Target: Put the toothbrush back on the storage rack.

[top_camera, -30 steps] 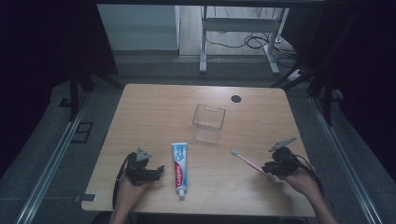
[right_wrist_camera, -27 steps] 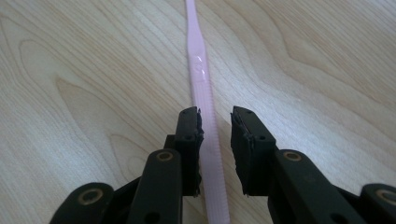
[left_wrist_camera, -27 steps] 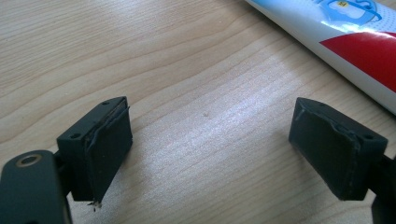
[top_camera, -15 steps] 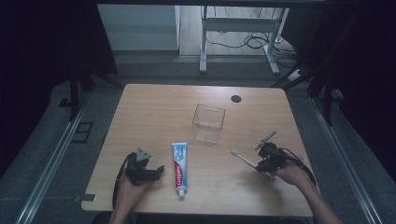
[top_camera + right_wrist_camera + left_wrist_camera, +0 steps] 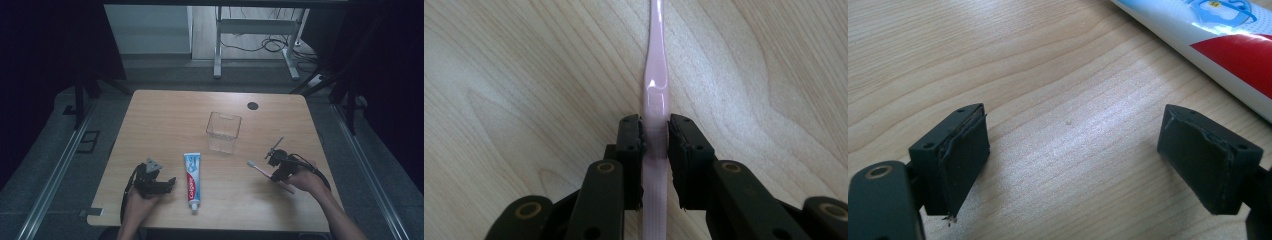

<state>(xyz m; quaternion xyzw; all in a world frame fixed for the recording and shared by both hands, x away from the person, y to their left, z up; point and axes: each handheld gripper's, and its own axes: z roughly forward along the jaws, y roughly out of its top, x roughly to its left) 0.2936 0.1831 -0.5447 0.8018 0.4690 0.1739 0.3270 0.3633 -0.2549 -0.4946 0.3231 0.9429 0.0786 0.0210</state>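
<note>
Under right gripper (image 5: 655, 131): toothbrush (image 5: 655, 85) handle clamped, head cut off.

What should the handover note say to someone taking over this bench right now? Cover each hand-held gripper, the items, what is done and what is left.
Right hand-held gripper: jaws have just been closing, pads now on the handle of the pink toothbrush, which lies on the table.
Left hand-held gripper: open, holding nothing, resting beside the toothpaste tube.
Clear cup: mid-table, nothing in it.
Done: toothbrush gripped.
Left: probably lift it into the cup; the toothpaste is untouched.
</note>
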